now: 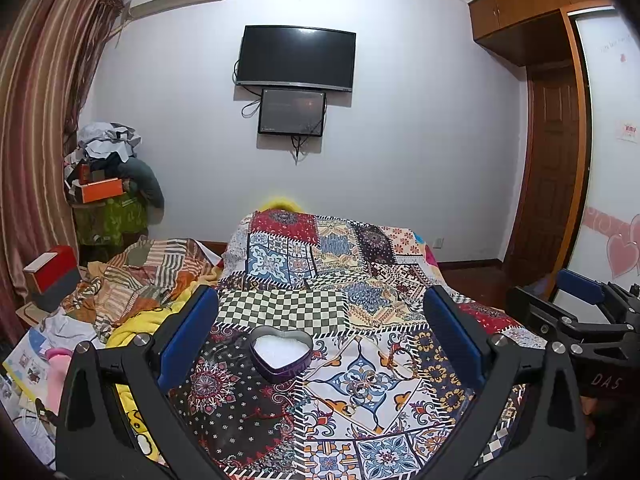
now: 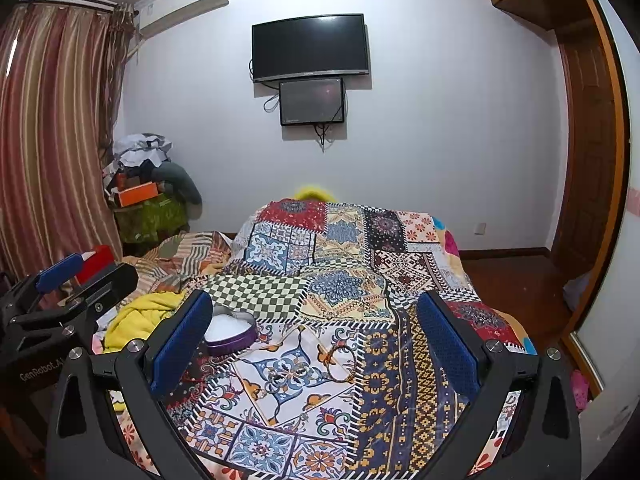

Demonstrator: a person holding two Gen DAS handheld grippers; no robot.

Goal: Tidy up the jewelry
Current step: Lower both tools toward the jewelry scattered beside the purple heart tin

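A purple heart-shaped tin point(image 1: 281, 355) with a white lining sits open on the patchwork cloth point(image 1: 328, 304); it also shows in the right wrist view point(image 2: 232, 332). A thin orange bangle point(image 2: 340, 362) lies flat on the cloth to the tin's right, faint in the left wrist view point(image 1: 400, 366). A small ring point(image 1: 349, 409) lies nearer the front. My left gripper point(image 1: 320, 336) is open and empty, with the tin between its fingers' lines. My right gripper point(image 2: 316, 340) is open and empty, with the bangle ahead between its fingers.
The cloth point(image 2: 360, 280) covers a raised surface on a bed. Rumpled bedding and a yellow blanket point(image 1: 136, 320) lie to the left. A red box point(image 1: 50, 270), piled clothes point(image 1: 108, 168), curtain point(image 1: 36, 140), wall screens point(image 1: 296, 58) and a wooden door point(image 1: 548, 168) surround it.
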